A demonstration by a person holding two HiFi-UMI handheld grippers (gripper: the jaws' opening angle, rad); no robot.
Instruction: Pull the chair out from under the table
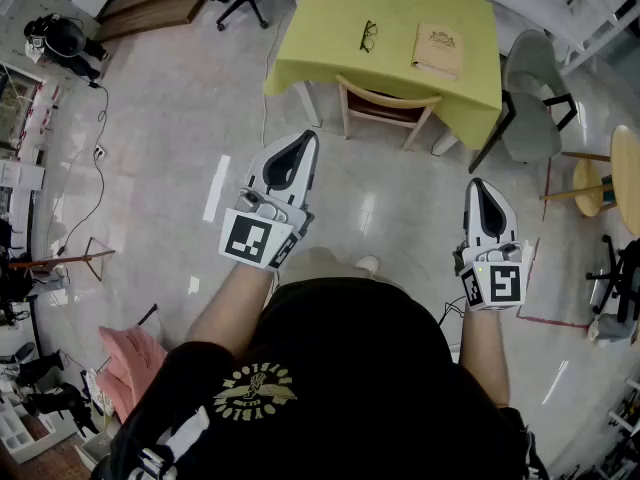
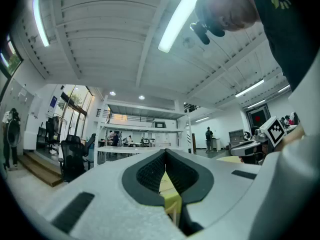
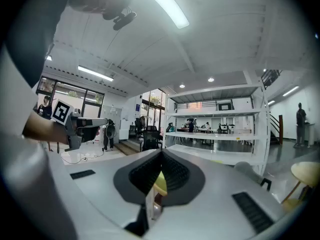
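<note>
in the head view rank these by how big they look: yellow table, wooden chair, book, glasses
1. yellow table
2. wooden chair, with only the part not tucked under the table showing
3. book
4. glasses
All four sit at about the same distance from the camera, so nearness does not skew the order.

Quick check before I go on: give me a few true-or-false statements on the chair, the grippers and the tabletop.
The wooden chair sits tucked under the table. True.
The left gripper is clamped on the chair's backrest. False: it is shut on nothing, short of the chair.
The right gripper is shut. True.
A mug stands on the table. False: glasses and a book lie there.
</note>
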